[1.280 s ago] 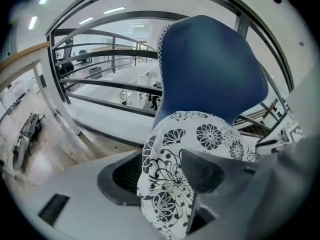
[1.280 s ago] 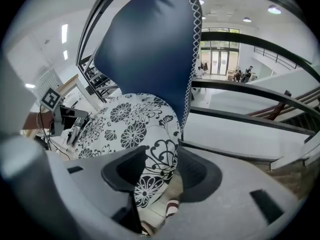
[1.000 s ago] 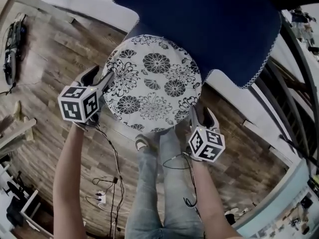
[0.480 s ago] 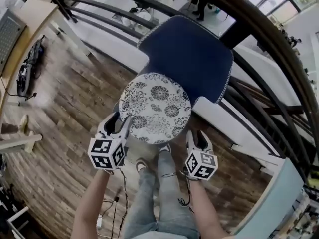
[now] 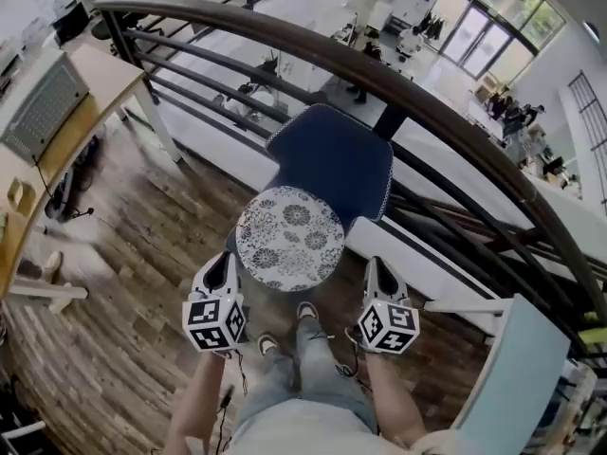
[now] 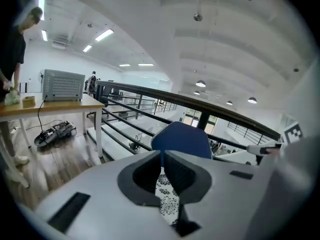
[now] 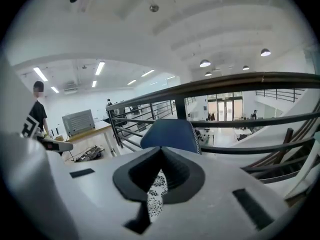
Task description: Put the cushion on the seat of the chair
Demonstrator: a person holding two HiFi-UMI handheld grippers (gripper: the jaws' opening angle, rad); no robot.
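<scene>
The round cushion in black-and-white flowered cloth (image 5: 289, 238) lay flat on the seat of the blue upholstered chair (image 5: 332, 157), just in front of the backrest, which is where the task wants it. Both tools hung clear of it on the person's side. The left gripper (image 5: 224, 263) had its jaws drawn together to a thin slit with nothing caught in them, and the right gripper (image 5: 377, 269) was the same. Only a sliver of the flowered cloth showed through each slit, further off.

I judged the cushion to be light, soft and likely to sag if lifted by one side. It looked neither fragile nor slippery. If it needed any shifting, a pinch on the rim at opposite sides, one tool each, seemed safest.

The cushion covered the seat entirely, so I could not see whether it sat centred on it. The chair's legs, the cushion's thickness and any ties underneath were hidden too. The dark metal railing (image 5: 313, 50) ran behind the chair.
</scene>
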